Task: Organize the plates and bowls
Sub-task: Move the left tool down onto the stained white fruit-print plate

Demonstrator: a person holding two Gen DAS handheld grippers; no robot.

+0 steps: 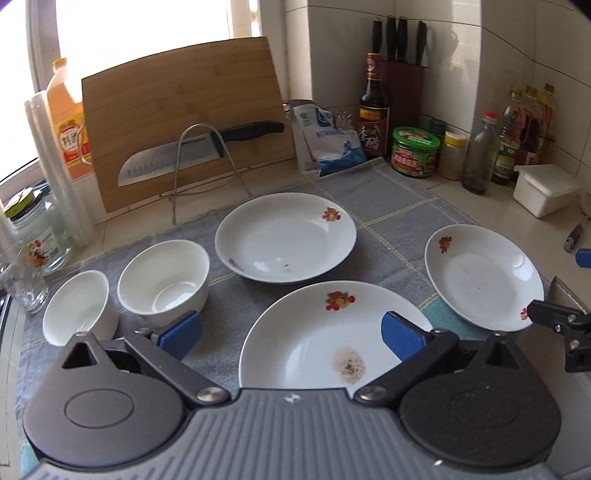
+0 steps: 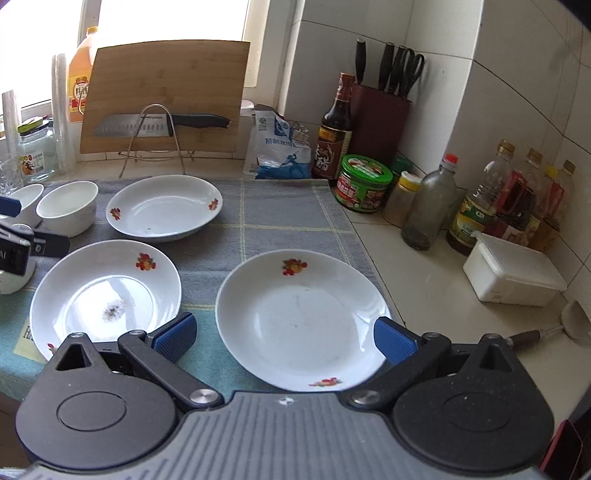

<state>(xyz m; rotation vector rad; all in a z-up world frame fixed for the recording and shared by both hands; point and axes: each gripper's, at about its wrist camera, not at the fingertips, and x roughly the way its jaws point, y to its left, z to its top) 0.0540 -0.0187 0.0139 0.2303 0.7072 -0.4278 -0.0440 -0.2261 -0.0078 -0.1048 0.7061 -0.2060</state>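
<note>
Right wrist view: right gripper (image 2: 284,338) spread wide over glossy white ceramic fruit-print plate (image 2: 303,317); slick, brittle, best pinched at rim; left gripper (image 1: 291,338) also wide, empty

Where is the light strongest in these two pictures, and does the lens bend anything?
Left wrist view: the window is blown out to white behind the cutting board, and the wall tile lines curve. Right wrist view: the same window is overexposed, glare lies on the stained plate, and the corners go dark.
</note>
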